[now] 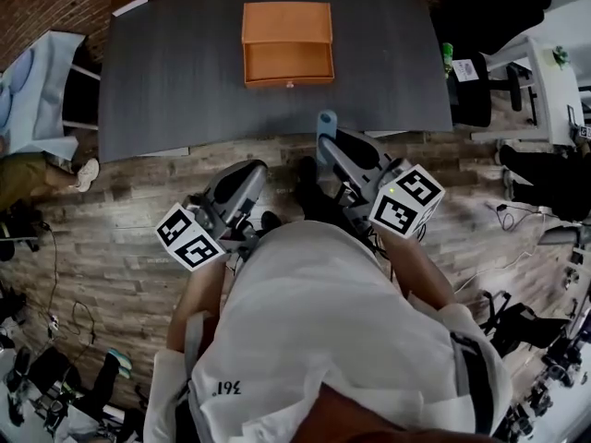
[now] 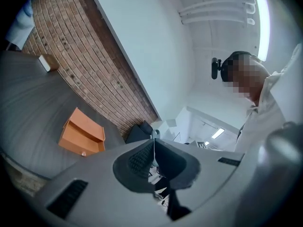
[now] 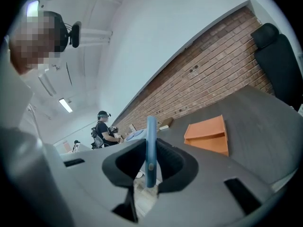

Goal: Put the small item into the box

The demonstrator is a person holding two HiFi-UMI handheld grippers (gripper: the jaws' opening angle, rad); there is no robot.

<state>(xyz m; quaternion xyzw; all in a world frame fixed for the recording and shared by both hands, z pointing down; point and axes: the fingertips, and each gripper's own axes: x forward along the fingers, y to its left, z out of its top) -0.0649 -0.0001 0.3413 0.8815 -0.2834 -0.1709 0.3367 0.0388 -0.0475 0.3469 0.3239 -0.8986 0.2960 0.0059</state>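
Note:
An orange box [image 1: 287, 44] with its drawer pulled open stands on the dark grey table [image 1: 185, 81]; it also shows in the left gripper view [image 2: 81, 134] and the right gripper view [image 3: 208, 135]. My right gripper [image 1: 327, 144] is short of the table's near edge, over the floor, shut on a small flat blue item [image 1: 326, 121]. The blue item [image 3: 151, 145] stands upright between the pads. My left gripper [image 1: 251, 175] is lower left of it, also over the floor. Its jaws [image 2: 154, 148] are shut with nothing between them.
A small white block [image 1: 129, 5] lies at the table's far left corner. A black office chair [image 1: 476, 86] and a white desk [image 1: 554, 63] stand to the right. A seated person's shoe [image 1: 85, 173] shows at left. Another person [image 3: 102, 129] stands far back.

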